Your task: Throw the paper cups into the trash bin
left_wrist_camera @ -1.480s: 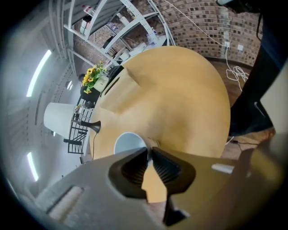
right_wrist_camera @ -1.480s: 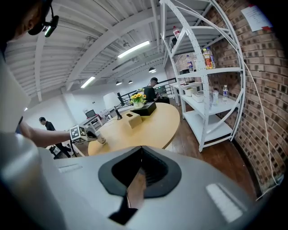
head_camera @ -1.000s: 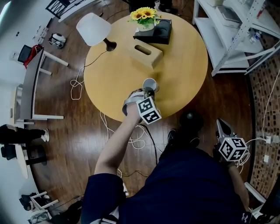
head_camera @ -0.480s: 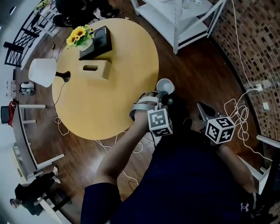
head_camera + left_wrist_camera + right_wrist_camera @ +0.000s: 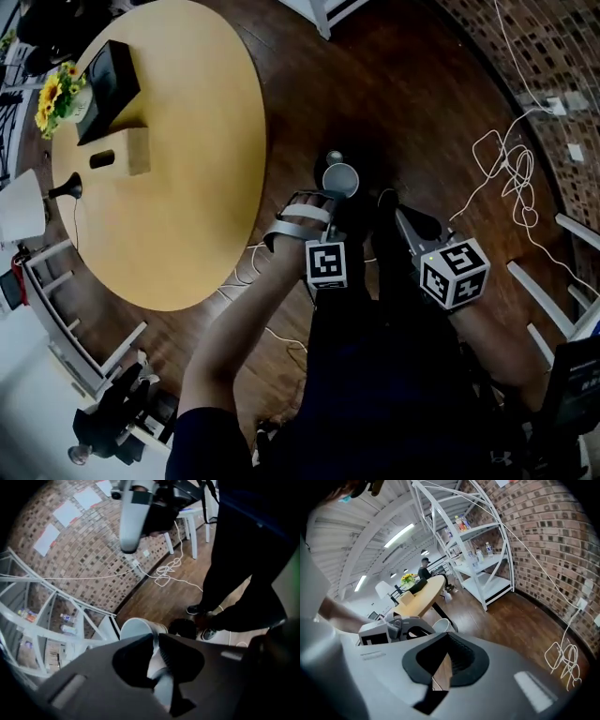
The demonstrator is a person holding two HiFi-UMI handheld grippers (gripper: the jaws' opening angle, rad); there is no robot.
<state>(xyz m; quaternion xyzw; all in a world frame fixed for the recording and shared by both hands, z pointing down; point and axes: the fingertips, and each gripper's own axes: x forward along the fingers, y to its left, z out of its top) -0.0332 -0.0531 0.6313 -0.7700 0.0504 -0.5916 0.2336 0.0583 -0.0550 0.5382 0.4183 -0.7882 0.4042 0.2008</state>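
My left gripper (image 5: 337, 194) is shut on a white paper cup (image 5: 340, 177), pinching its wall near the rim. It holds the cup over the wood floor, just right of the round table's edge. From the left gripper view the cup (image 5: 136, 628) pokes out past the jaws, next to a black round bin (image 5: 183, 627) on the floor. My right gripper (image 5: 387, 201) hangs close beside the left one, shut and empty. Through the right gripper view (image 5: 447, 640) I see the left gripper and the cup (image 5: 441, 625). In the head view the bin is mostly hidden under the grippers.
The round yellow table (image 5: 187, 159) carries a wooden tissue box (image 5: 122, 155), a black box (image 5: 108, 80) and sunflowers (image 5: 54, 96). White cables (image 5: 506, 164) lie on the floor by the brick wall. A white shelf rack (image 5: 480, 555) stands behind. White chair legs (image 5: 562, 281) are on the right.
The left gripper carried the cup off the table, rightward and down over the floor. The right gripper came in beside it. The table slid to the left of the head view.
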